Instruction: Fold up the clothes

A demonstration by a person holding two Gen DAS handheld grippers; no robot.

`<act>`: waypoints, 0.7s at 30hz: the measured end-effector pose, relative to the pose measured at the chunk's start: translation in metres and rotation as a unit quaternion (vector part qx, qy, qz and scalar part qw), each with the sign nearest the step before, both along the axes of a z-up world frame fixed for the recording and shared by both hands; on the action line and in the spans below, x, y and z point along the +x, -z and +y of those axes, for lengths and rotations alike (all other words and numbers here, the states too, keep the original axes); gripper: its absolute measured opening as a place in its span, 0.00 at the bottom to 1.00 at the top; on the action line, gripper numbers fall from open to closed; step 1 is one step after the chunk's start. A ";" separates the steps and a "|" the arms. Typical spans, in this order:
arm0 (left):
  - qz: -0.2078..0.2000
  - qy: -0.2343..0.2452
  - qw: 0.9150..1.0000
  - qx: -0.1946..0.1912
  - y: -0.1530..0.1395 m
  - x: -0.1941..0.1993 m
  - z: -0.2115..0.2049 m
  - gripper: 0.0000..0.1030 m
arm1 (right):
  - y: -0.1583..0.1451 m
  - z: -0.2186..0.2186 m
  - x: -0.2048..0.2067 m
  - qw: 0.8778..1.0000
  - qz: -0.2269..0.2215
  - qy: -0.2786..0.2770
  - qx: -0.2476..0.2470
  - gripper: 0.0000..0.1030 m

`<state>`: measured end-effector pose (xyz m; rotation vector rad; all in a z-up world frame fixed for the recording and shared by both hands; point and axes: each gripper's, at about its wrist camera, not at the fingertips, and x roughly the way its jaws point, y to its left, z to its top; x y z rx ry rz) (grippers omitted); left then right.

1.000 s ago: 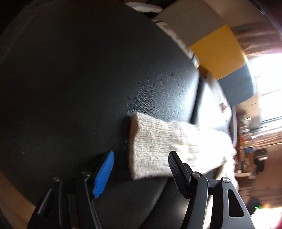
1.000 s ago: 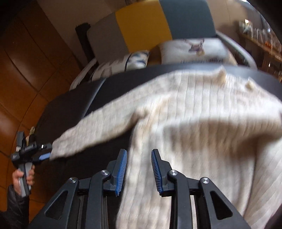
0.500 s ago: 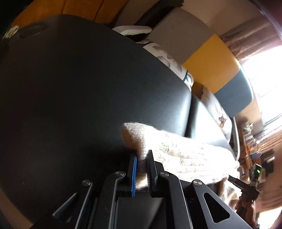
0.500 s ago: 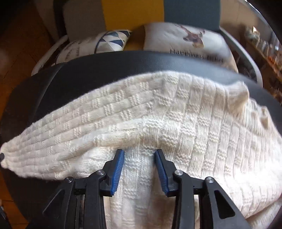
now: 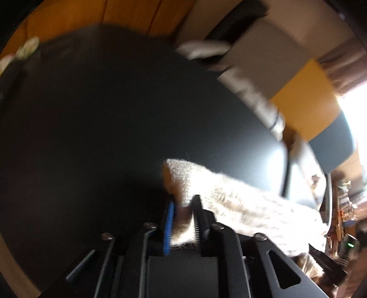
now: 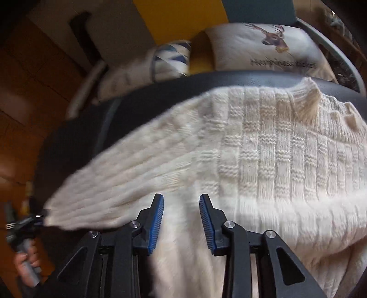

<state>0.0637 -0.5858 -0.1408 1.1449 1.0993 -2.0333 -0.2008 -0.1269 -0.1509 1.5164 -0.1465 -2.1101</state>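
With the cream sweater (image 6: 263,160) spread on the black table (image 5: 103,137), the left gripper (image 5: 182,220) pinches its sleeve cuff (image 5: 181,181) while the right gripper (image 6: 181,220) hovers parted and empty over the hem, so carry the sleeve across the body smoothly, keeping it taut.

Colours and patterns, both wrist views.
Cream knitted sweater (image 6: 263,160): ribbed columns crossed by checker blocks. Black leather seat (image 5: 103,126) plain. At 12 o'clock, backrest panel (image 6: 179,20) yellow; white cushion (image 6: 263,50) bears brown deer print. Gripper pads (image 6: 157,224) blue.
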 end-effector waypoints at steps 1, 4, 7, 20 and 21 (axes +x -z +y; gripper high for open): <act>-0.003 -0.007 1.000 0.012 0.003 0.006 -0.004 0.24 | -0.013 0.012 0.015 1.000 0.009 -0.010 -0.015 0.33; 0.013 -0.040 0.999 0.014 -0.004 0.034 -0.009 0.27 | -0.043 0.044 0.065 0.998 0.028 -0.040 -0.044 0.33; 0.066 0.003 0.998 0.008 -0.028 0.051 0.019 0.27 | -0.049 0.103 0.110 0.997 0.040 -0.063 -0.031 0.33; 0.064 0.378 0.907 0.173 0.012 -0.014 0.333 0.37 | -0.006 0.284 0.222 0.995 0.046 0.092 0.021 0.33; 0.056 0.389 0.902 0.181 0.018 -0.018 0.350 0.37 | -0.006 0.290 0.226 0.993 0.051 0.103 0.013 0.33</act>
